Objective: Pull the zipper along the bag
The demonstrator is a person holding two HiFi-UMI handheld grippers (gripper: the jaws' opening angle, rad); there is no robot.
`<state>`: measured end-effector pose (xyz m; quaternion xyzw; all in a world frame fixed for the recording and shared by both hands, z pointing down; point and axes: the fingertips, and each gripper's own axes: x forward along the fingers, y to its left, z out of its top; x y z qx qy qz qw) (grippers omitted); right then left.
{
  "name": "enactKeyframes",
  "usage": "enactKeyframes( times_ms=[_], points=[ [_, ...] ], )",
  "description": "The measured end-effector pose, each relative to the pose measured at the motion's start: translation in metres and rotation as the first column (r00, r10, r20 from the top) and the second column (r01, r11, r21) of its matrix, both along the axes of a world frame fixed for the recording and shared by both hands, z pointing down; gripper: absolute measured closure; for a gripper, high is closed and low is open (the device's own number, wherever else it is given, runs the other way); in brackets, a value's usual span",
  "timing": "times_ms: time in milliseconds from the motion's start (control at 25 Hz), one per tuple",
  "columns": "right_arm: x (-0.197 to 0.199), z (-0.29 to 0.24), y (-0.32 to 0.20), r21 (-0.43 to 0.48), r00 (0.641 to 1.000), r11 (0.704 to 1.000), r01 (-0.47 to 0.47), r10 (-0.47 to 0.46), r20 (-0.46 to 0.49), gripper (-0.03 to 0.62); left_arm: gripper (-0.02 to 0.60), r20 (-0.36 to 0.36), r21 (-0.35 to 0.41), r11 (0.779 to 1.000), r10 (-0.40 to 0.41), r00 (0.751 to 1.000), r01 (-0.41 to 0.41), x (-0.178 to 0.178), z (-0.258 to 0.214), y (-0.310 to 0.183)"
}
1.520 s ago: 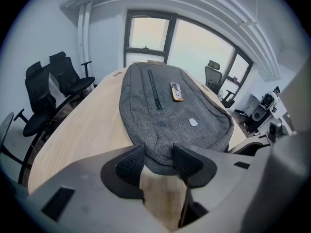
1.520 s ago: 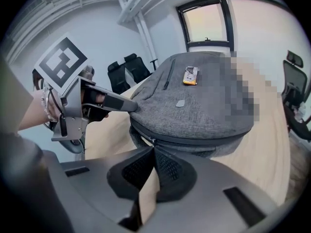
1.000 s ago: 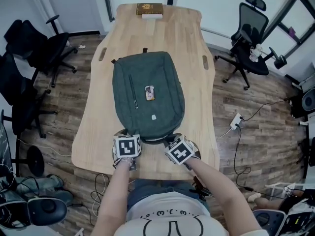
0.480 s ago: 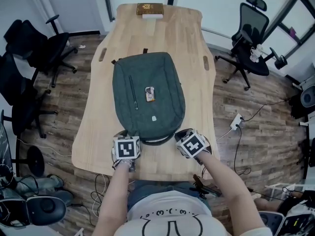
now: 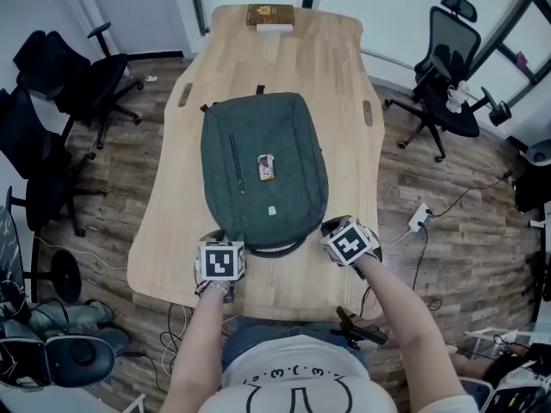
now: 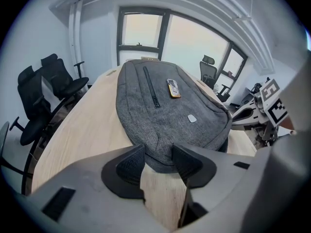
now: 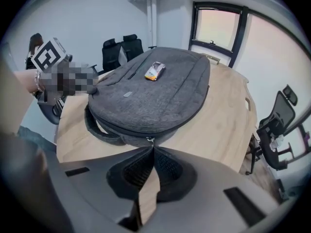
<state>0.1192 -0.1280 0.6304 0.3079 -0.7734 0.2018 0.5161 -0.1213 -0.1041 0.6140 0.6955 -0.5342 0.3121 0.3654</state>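
A dark grey backpack (image 5: 263, 170) lies flat on the wooden table (image 5: 344, 101), its carry handle (image 5: 277, 248) at the near edge. My left gripper (image 5: 224, 246) is at the bag's near left corner. In the left gripper view its pads (image 6: 131, 165) pinch the bag's fabric edge (image 6: 160, 152) between them. My right gripper (image 5: 338, 232) is at the near right corner, jaws shut. In the right gripper view the small metal zipper pull (image 7: 149, 141) sits right at its closed tips (image 7: 151, 149), on the dark zipper line (image 7: 184, 108) that runs round the bag's side.
A small orange-and-white tag (image 5: 268, 167) lies on top of the bag. A brown box (image 5: 269, 15) sits at the table's far end. Office chairs stand to the left (image 5: 60, 67) and right (image 5: 448, 58); a power strip (image 5: 419, 218) and cables lie on the floor.
My right gripper has moved to the right along the bag's near edge, out to its right corner. My left gripper has stayed at the near left corner.
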Motion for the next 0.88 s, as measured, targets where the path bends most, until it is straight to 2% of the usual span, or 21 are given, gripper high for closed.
enactKeyframes(
  times_ms=[200, 320, 440, 680, 880],
  points=[
    [0.014, -0.003, -0.024, 0.008, 1.0, 1.0, -0.005, 0.006, -0.025, 0.532, 0.397, 0.004, -0.008, 1.0, 0.006, 1.0, -0.006, 0.0, 0.001, 0.001],
    [0.018, 0.002, -0.041, 0.043, 0.999, 0.999, 0.01, -0.008, -0.038, 0.533, 0.397, 0.009, -0.014, 1.0, 0.011, 1.0, -0.011, 0.0, 0.001, 0.003],
    [0.024, 0.004, -0.053, 0.048, 0.998, 0.998, -0.027, 0.029, -0.047, 0.531, 0.397, -0.004, -0.01, 1.0, 0.008, 1.0, -0.008, 0.001, 0.002, 0.002],
    [0.026, 0.003, -0.047, 0.056, 0.997, 0.995, -0.082, 0.083, -0.01, 0.54, 0.397, -0.013, 0.001, 1.0, -0.001, 1.0, 0.001, 0.0, 0.001, 0.002],
    [0.025, 0.001, -0.032, 0.052, 0.998, 0.996, -0.068, 0.067, 0.014, 0.54, 0.397, 0.008, 0.002, 1.0, 0.008, 1.0, -0.008, -0.006, 0.003, -0.001]
  ],
)
